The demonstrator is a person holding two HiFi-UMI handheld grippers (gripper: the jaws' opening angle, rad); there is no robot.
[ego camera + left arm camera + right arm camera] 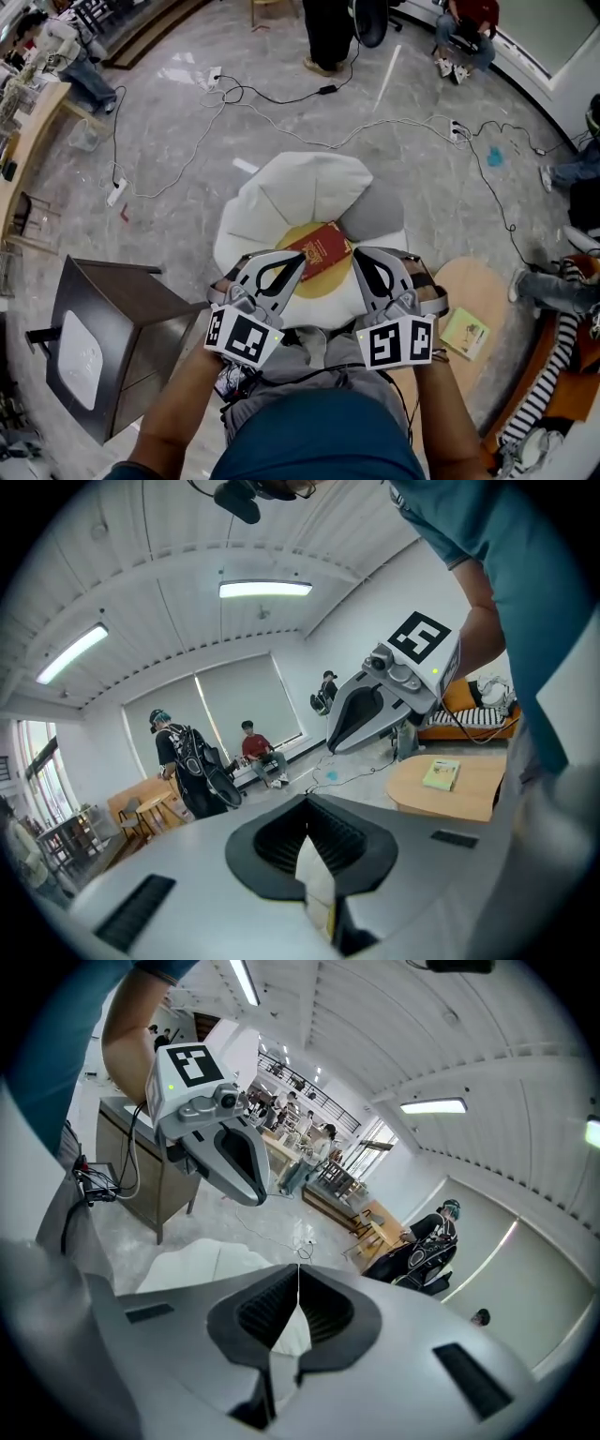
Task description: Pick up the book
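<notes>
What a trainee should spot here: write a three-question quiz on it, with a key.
1. True or false: the red book lies on the yellow round pad.
2. The left claw and the right claw are: A open; B shut and empty; C shut on the book.
3. What lies on the round wooden table?
Key: 1 true; 2 B; 3 a pale green booklet.
</notes>
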